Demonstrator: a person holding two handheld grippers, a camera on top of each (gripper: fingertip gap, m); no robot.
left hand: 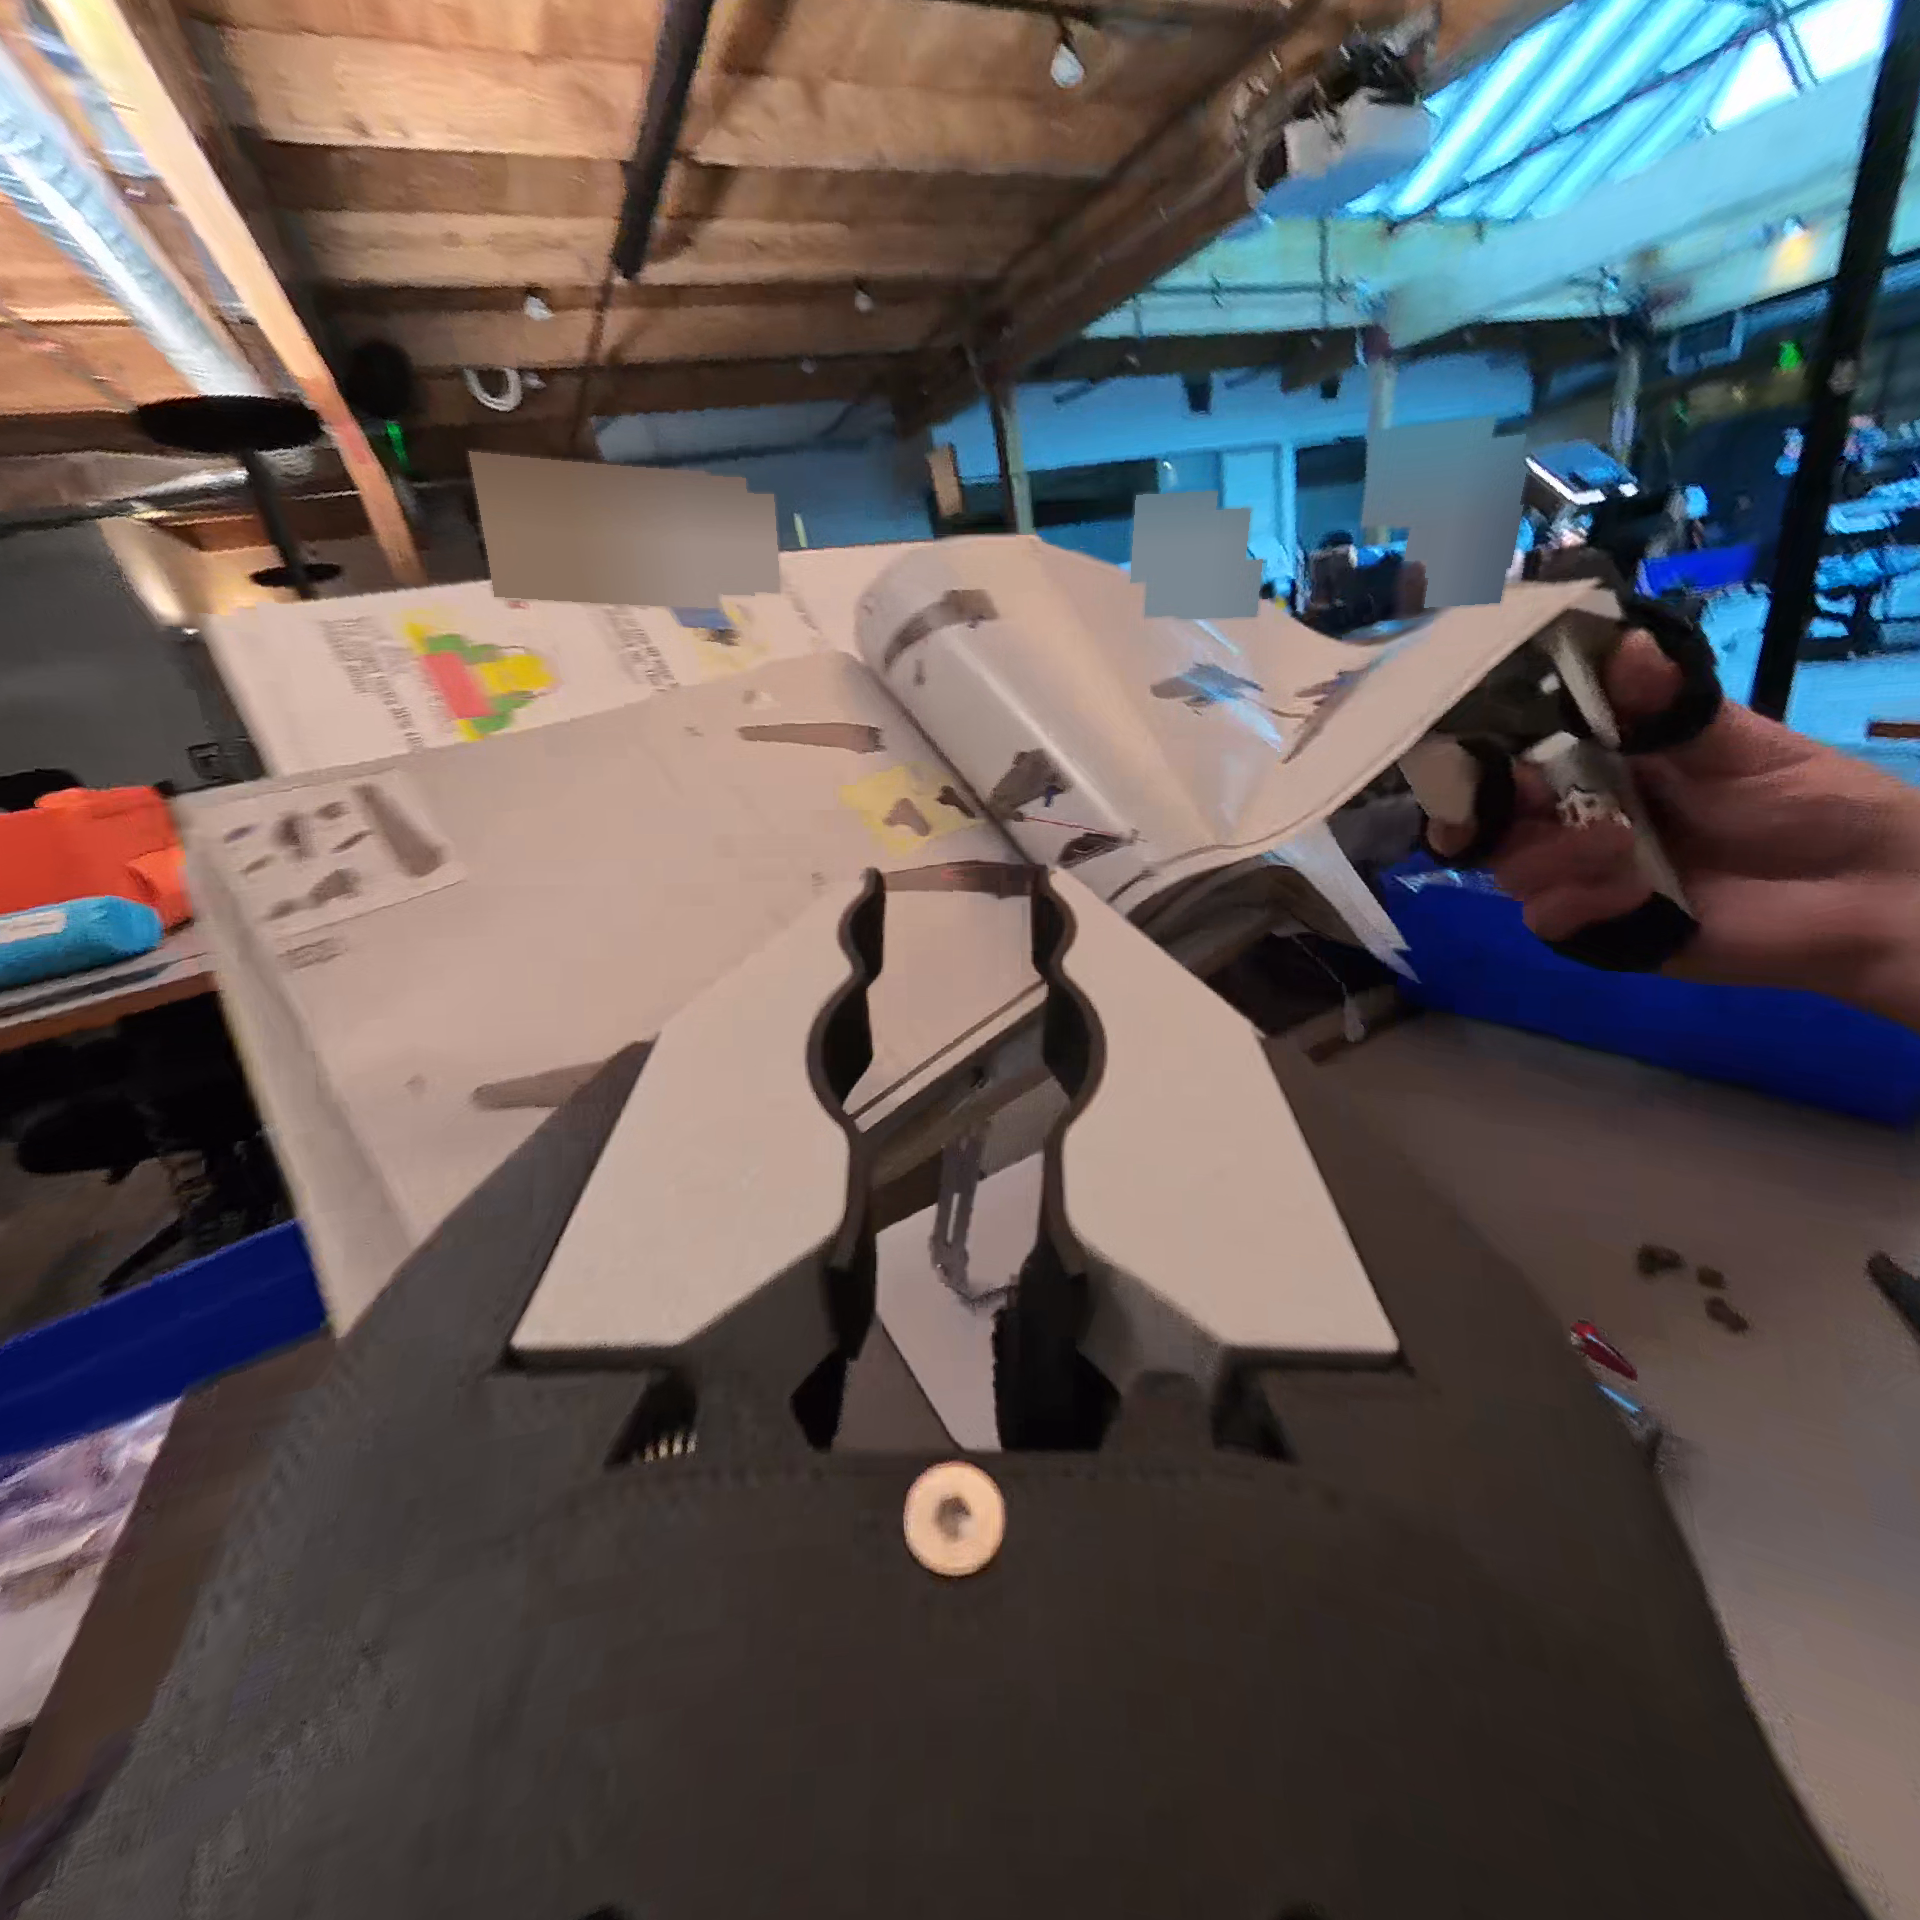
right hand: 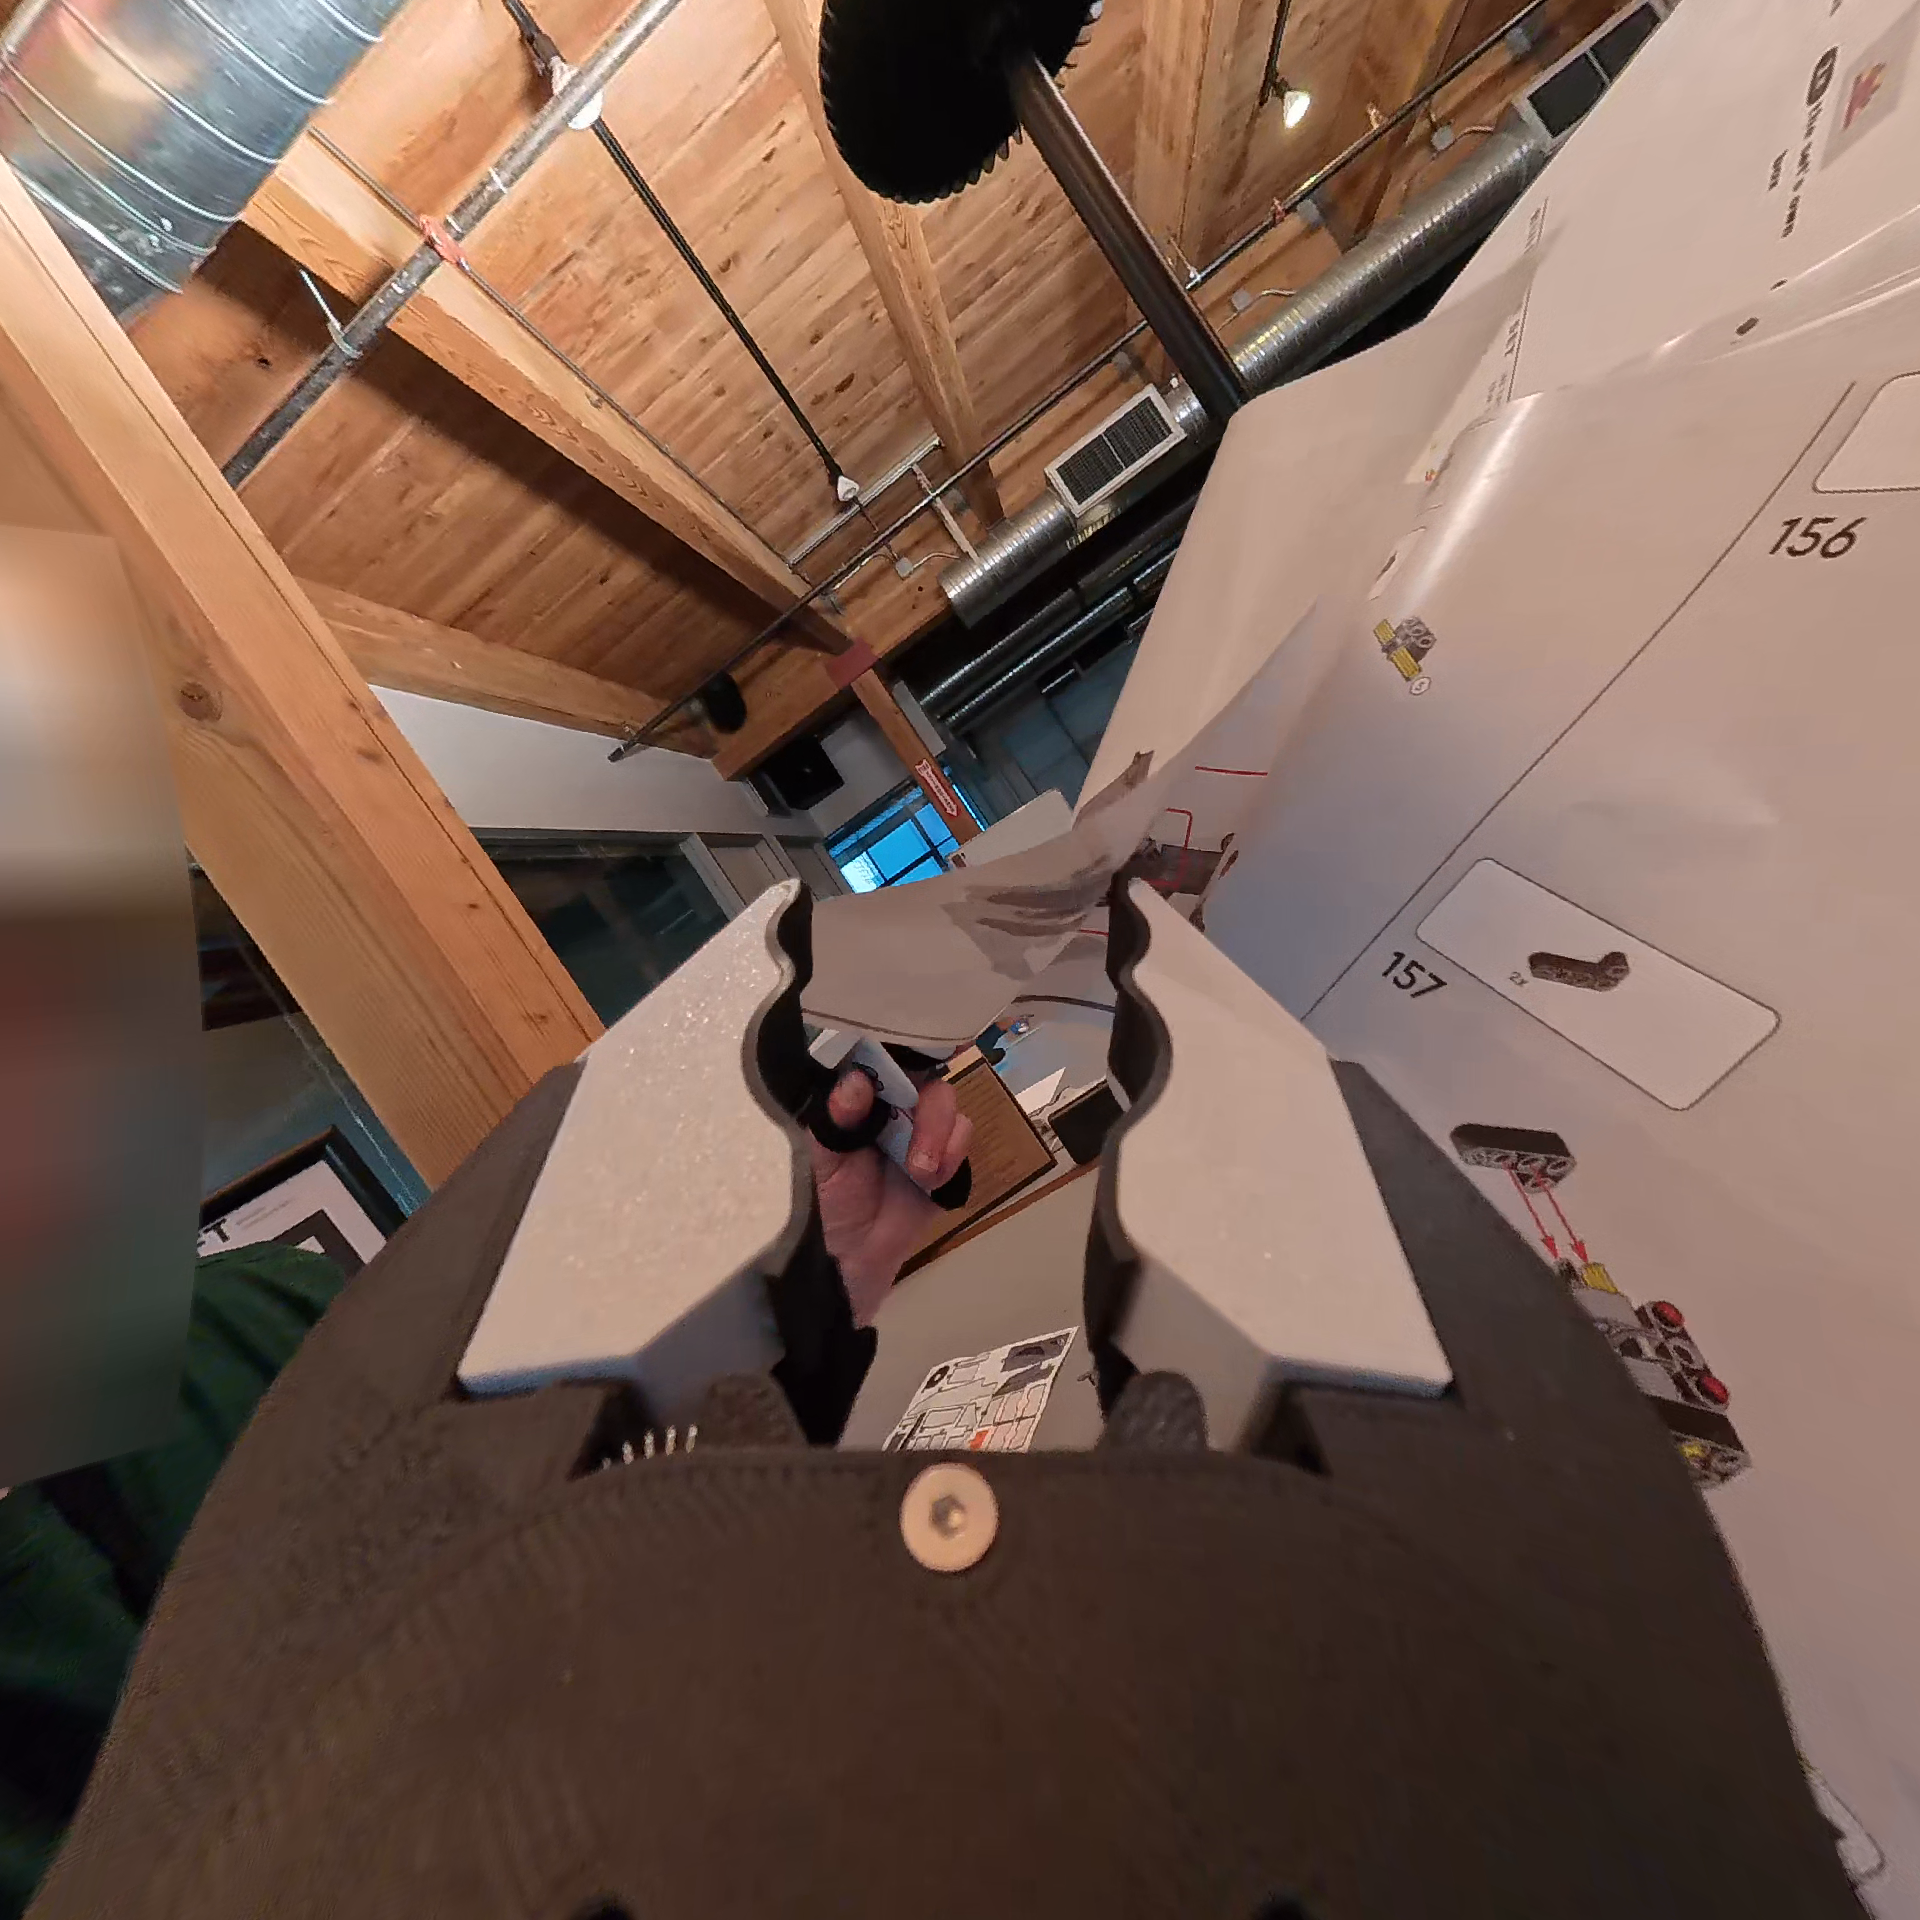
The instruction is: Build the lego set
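The open instruction booklet (left hand: 644,894) stands tilted up in front of my left gripper (left hand: 961,904). Its jaws stand apart, and the booklet's lower edge runs across the gap without being clamped. One page (left hand: 1382,717) curls up to the right, its corner reaching my right gripper (left hand: 1558,686), held by a hand (left hand: 1787,831). In the right wrist view my right gripper (right hand: 961,925) is open, with that page's corner (right hand: 914,977) between its fingers. The printed pages (right hand: 1538,831) fill the right side. The hand holding the left gripper (right hand: 883,1164) shows beyond.
Small dark Lego pieces (left hand: 1688,1288) and a red piece (left hand: 1600,1351) lie on the grey table (left hand: 1558,1195) to the right. A blue bin (left hand: 1662,1008) stands behind them. A sticker sheet (right hand: 987,1392) lies on the table. Orange and blue bags (left hand: 94,842) sit far left. The left gripper's tips are roughly 25 cm from the right gripper's.
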